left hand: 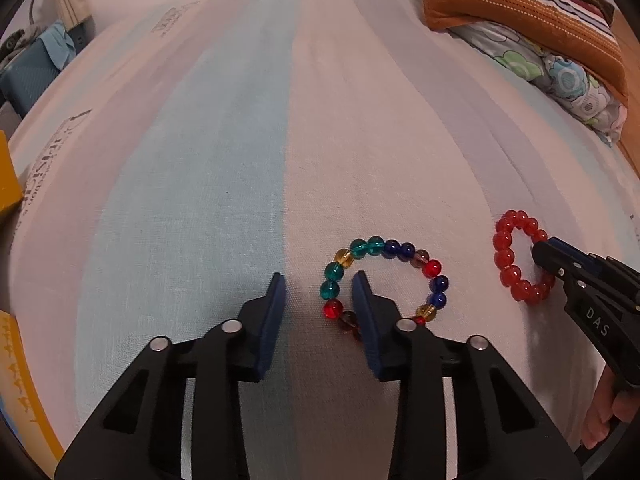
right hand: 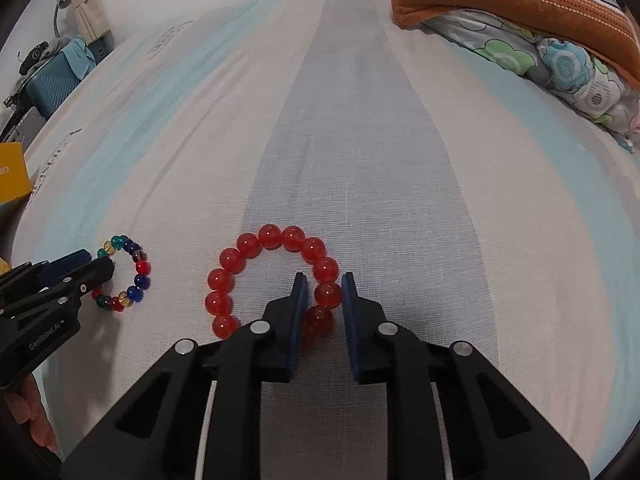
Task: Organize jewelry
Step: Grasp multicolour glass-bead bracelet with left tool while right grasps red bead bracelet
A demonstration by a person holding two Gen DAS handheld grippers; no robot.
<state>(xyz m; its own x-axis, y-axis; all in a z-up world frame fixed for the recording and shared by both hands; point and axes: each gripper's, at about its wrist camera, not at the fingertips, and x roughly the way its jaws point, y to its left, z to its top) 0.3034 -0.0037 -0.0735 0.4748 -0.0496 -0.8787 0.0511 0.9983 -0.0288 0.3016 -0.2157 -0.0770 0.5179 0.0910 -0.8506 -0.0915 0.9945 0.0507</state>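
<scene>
A multicoloured bead bracelet (left hand: 384, 280) lies flat on the striped bedsheet (left hand: 200, 184). My left gripper (left hand: 320, 284) is open; its right finger stands inside the bracelet's ring and its left finger outside, so the jaws straddle the near-left beads. A red bead bracelet (right hand: 276, 276) lies to the right. My right gripper (right hand: 324, 284) is open with its jaws either side of the red bracelet's near-right beads. The red bracelet (left hand: 518, 256) and right gripper (left hand: 540, 254) show in the left wrist view; the multicoloured bracelet (right hand: 132, 276) and left gripper (right hand: 98, 262) show in the right wrist view.
A striped orange pillow (left hand: 520, 4) and a floral quilt (left hand: 568, 76) lie at the far right of the bed. A yellow box (left hand: 8, 176) sits at the left edge. A blue case (right hand: 52, 80) stands beyond the bed's far left.
</scene>
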